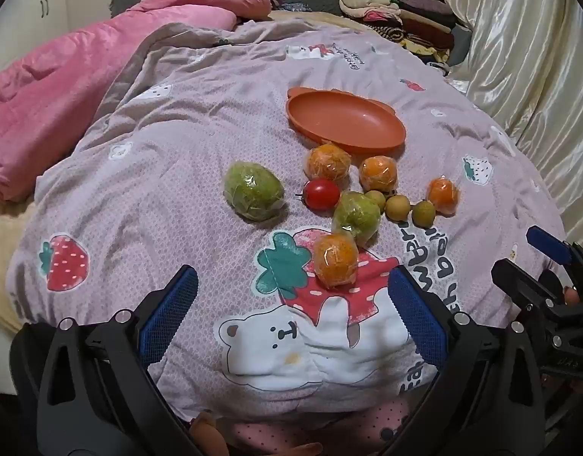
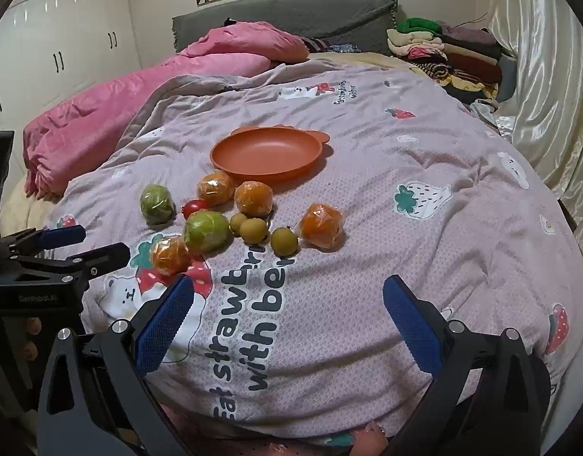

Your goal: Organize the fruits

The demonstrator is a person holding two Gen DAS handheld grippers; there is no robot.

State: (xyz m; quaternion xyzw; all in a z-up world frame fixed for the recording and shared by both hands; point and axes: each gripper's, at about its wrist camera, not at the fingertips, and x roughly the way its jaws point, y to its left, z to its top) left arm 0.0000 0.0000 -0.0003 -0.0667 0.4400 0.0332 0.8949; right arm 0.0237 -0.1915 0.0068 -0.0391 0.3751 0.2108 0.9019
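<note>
**Colours on the strawberry quilt**

The quilt (image 2: 367, 197) is mauve with a fine lattice print, red strawberries, white bears and dark lettering. The plate (image 2: 266, 152) is plain terracotta orange. Four wrapped oranges (image 1: 327, 162) glow orange, two wrapped fruits (image 1: 253, 191) green, the tomato (image 1: 321, 193) red. Gripper pads (image 2: 164, 326) are blue.

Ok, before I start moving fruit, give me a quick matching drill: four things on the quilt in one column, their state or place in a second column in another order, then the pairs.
Things:
1. plate
2. tomato
3. left gripper
4. lone orange

States or places:
A. open, nothing between its pads
B. empty, at the far side of the fruit
C. red, unwrapped, in among the wrapped fruit
D. wrapped in film, lying apart at the right end of the group

Pairs: 1-B, 2-C, 3-A, 4-D
</note>
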